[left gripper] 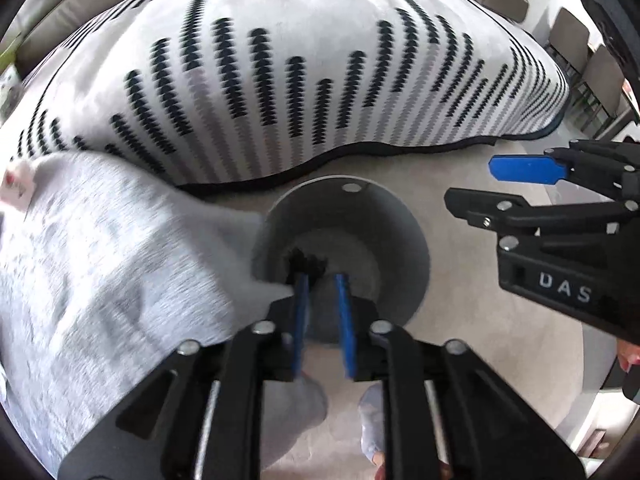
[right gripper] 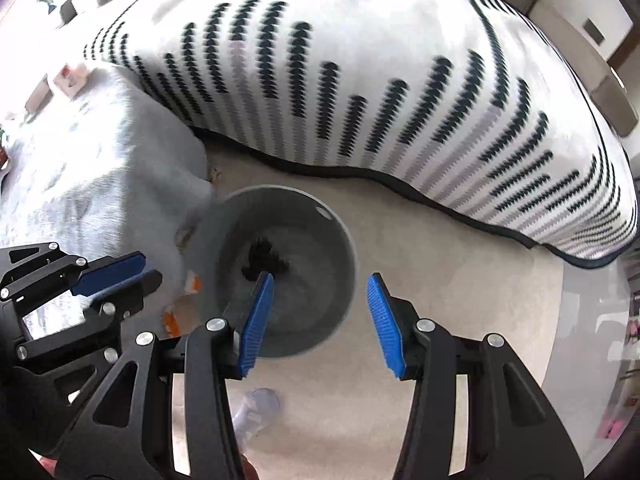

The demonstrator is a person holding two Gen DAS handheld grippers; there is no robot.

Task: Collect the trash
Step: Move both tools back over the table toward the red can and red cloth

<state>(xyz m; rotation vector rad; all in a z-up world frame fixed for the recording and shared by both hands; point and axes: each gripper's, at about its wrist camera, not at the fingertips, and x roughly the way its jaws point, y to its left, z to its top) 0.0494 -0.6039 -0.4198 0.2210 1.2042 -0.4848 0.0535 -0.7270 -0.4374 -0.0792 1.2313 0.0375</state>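
Blurred dark clump, perhaps trash (right gripper: 264, 258), deep inside grey bin (right gripper: 340, 248).

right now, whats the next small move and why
Probably lift the left tongs away from the grey bin: nothing sits between their blue pads, black trash lies inside the bin, and orange scraps wait on the floor beside it.

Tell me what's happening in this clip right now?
A person holds two grippers over a grey trash bin standing on the pale carpet beside a cloth-covered table. The left gripper is straight above the bin, jaws apart with nothing between the pads. The right gripper is open and empty too. A dark crumpled item lies at the bottom of the bin. The striped rug lies beyond.
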